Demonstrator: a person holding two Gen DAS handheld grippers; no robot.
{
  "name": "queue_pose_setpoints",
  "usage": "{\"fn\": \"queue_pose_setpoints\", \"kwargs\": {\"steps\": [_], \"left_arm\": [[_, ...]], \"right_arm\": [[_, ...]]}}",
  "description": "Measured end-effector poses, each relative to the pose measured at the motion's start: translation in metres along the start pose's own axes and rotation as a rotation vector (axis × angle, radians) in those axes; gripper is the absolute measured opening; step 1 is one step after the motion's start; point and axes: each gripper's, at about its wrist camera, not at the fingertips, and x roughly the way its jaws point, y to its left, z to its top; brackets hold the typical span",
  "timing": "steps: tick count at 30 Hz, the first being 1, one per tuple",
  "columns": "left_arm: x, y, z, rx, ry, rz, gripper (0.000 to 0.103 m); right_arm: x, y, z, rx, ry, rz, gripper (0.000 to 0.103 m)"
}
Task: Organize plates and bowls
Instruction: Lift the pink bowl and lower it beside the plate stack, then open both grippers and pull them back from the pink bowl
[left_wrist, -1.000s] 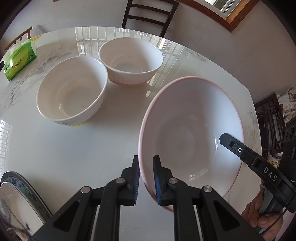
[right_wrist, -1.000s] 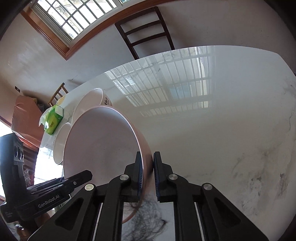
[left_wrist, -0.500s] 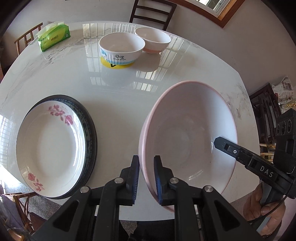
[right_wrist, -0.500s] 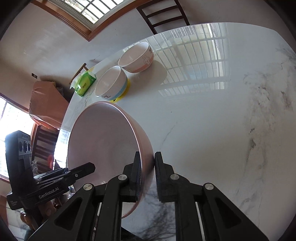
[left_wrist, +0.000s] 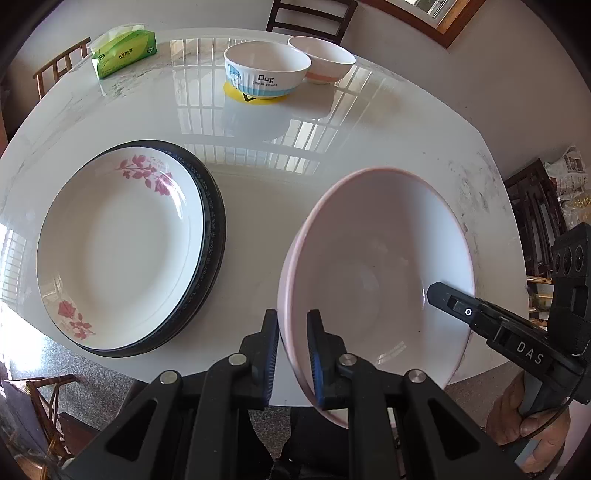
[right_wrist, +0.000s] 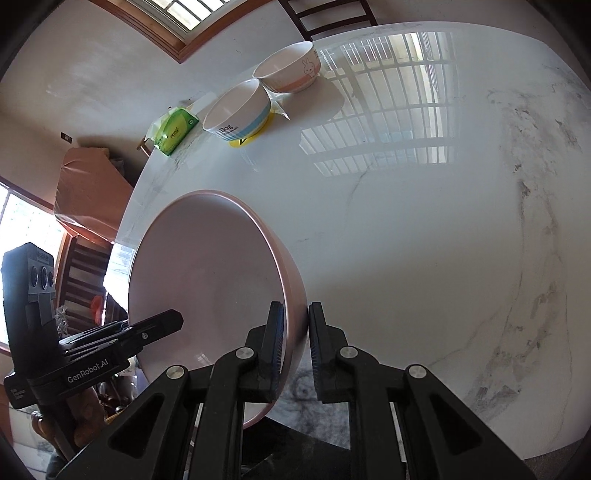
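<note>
A large pink bowl (left_wrist: 373, 273) is held in the air over the near edge of the white marble table (left_wrist: 258, 192). My left gripper (left_wrist: 291, 354) is shut on its near-left rim. My right gripper (right_wrist: 295, 343) is shut on the opposite rim of the same bowl (right_wrist: 207, 280); it shows at the right in the left wrist view (left_wrist: 480, 321). A white plate with pink flowers (left_wrist: 118, 243) lies on a dark-rimmed plate (left_wrist: 214, 221) at the left. A blue-striped "Dog" bowl (left_wrist: 266, 70) and a rabbit bowl with an orange band (left_wrist: 325, 59) stand at the far side.
A green tissue pack (left_wrist: 123, 51) lies at the table's far left. A yellow coaster (left_wrist: 255, 99) sits under the Dog bowl. Wooden chairs (left_wrist: 310, 14) stand around the table. The right half of the table (right_wrist: 443, 221) is bare marble.
Both grippers have carried the pink bowl back toward the table's near edge and higher. The two small bowls now lie far away, and the stacked plates have come fully into view at the left.
</note>
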Motion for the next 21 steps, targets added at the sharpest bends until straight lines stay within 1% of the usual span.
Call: {"fn": "queue_pose_setpoints", "kwargs": {"steps": [11,14,16,17,18,19,20,21], "left_arm": [[0.017,-0.002,-0.005,-0.003,0.024,0.005,0.016],[0.018,-0.002,-0.005,0.001,0.008,0.008,0.016],[0.020,-0.003,-0.006,0.007,0.001,0.004,0.018],[0.019,-0.003,-0.007,0.011,-0.004,-0.004,0.023],[0.019,-0.003,-0.007,0.015,-0.012,-0.006,0.030],[0.017,-0.003,-0.008,0.019,-0.017,0.001,0.034],[0.014,-0.002,-0.009,0.024,-0.027,0.002,0.040],[0.010,-0.002,-0.010,0.033,-0.052,-0.002,0.041]], "right_arm": [[0.013,0.001,-0.002,0.004,0.012,-0.016,0.014],[0.015,0.000,-0.002,0.005,0.012,-0.016,0.014],[0.014,0.000,-0.004,0.006,0.009,-0.009,0.015],[0.014,0.000,-0.004,0.005,0.007,-0.008,0.015],[0.014,0.000,-0.005,0.002,0.004,-0.007,0.015],[0.013,0.001,-0.005,0.001,0.000,-0.005,0.016],[0.013,0.001,-0.006,0.004,-0.004,0.000,0.017],[0.011,0.001,-0.006,0.004,-0.010,0.006,0.018]]}}
